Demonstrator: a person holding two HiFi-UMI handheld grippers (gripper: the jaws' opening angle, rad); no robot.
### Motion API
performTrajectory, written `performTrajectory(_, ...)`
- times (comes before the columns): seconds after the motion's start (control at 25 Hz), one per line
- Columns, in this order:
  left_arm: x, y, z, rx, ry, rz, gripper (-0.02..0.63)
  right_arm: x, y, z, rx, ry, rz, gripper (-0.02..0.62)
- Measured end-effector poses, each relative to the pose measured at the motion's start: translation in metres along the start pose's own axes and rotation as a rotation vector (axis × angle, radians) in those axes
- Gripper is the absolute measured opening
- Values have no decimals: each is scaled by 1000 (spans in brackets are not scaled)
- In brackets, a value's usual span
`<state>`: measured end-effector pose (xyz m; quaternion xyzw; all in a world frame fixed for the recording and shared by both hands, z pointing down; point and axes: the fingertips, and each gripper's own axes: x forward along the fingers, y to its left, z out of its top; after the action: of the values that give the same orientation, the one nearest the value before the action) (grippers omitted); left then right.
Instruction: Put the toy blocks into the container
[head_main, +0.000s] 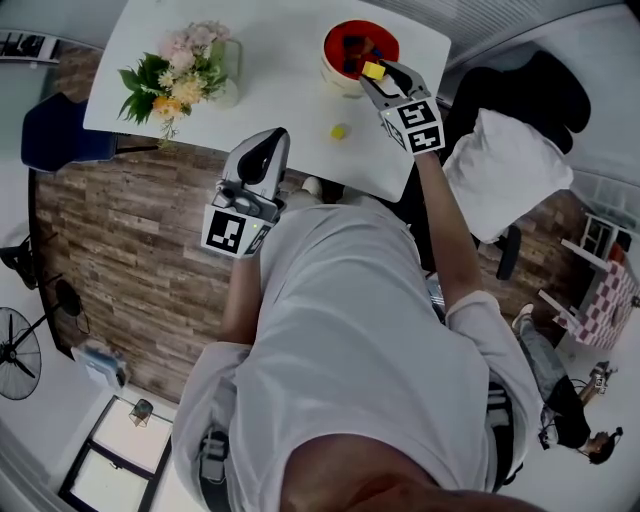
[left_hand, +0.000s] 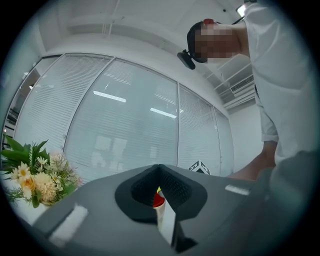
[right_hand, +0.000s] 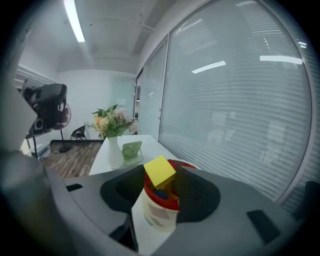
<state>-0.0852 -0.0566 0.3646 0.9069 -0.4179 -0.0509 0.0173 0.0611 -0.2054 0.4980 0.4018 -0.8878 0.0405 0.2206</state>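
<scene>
Near the tabletop's (head_main: 280, 85) far edge, my right hand-held gripper (head_main: 376, 76) pinches a yellow block (head_main: 373, 70) at the container's (head_main: 332, 62) near rim. Only the head view shows a second block (head_main: 339, 131) lying loose by the front edge, with open tabletop around it. My left hand-held gripper (head_main: 262, 150) hangs narrow and empty.

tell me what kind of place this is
Probably an office or meeting room: glass partition walls with blinds, a white table carrying a vase of flowers, and a wood-look floor with a standing fan.
</scene>
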Motion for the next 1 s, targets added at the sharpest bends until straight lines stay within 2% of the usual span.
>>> performTrajectory(0.24,-9,12,-2,0,10,40,-6,28,-30,15,-28,15,-41,195)
performTrajectory(0.52,-20,23,-3,-6,12,91,-6,67,-69,3,-45,122,-66,195)
performTrajectory(0.84,-28,31,-5,-8,16,135,-6,82,-68,-10,-23,184,-8,196)
performTrajectory(1.0,-29,31,-5,-7,17,136,-6,85,-69,-14,-4,202,-19,211)
